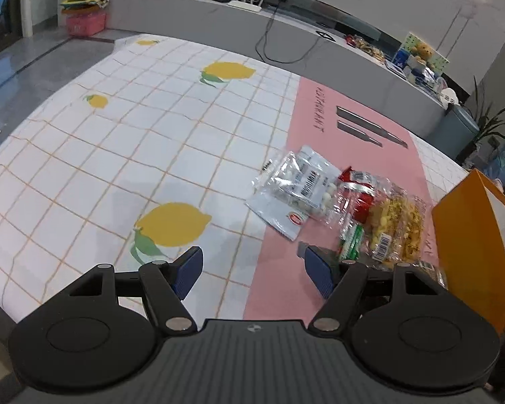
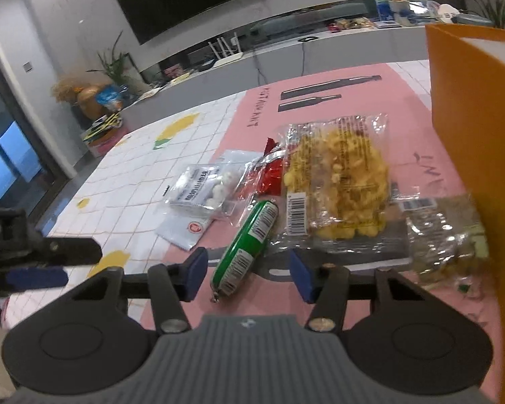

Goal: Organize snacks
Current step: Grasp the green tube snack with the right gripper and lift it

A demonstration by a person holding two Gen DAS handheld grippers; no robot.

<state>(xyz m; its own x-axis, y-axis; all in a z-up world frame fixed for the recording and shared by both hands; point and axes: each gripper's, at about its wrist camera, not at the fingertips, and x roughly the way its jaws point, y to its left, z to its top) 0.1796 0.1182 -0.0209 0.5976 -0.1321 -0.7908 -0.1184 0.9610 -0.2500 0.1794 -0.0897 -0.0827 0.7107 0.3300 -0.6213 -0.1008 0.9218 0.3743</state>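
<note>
Right claw (image 2: 249, 274) shown partly open astride the green sausage (image 2: 245, 245), pads not touching; left claw (image 1: 252, 271) open and empty above the worktop (image 1: 84, 175).

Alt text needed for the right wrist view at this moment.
The right gripper is open, straddling a green plastic-wrapped sausage lying on a pink placemat. Beyond lie a clear bag of yellow snacks and a clear bag of white balls; an orange paper bag stands right.

Lemon-print checked tablecloth (image 1: 118, 155), green sausage (image 2: 249, 245), orange box (image 2: 471, 107)
</note>
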